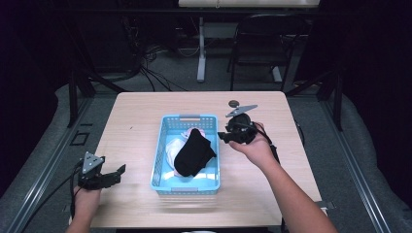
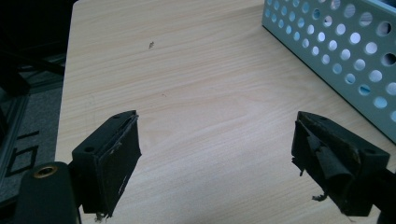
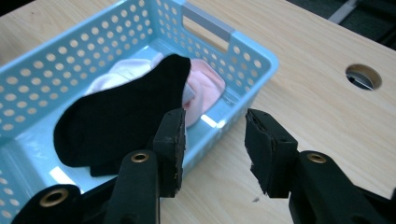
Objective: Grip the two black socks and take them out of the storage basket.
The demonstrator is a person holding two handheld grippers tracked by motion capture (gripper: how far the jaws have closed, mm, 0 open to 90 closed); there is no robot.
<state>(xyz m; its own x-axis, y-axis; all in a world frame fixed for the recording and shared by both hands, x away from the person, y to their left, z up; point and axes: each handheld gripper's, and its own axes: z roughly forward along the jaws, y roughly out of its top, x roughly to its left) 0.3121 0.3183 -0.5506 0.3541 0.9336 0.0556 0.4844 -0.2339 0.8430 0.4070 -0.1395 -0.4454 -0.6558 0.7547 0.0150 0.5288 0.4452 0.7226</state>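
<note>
High view has the blue basket (image 1: pixel 165 145) mid-table with a black sock (image 1: pixel 194 151) lying on top of pale pink and white clothes (image 1: pixel 171 148) inside it. My right gripper (image 1: pixel 224 136) sits just beside the basket's right wall, jaws parted and empty. My left gripper (image 1: pixel 116 172) hovers near the table's (image 1: pixel 136 111) front-left corner, well apart from the basket, jaws spread wide over bare wood.
</note>
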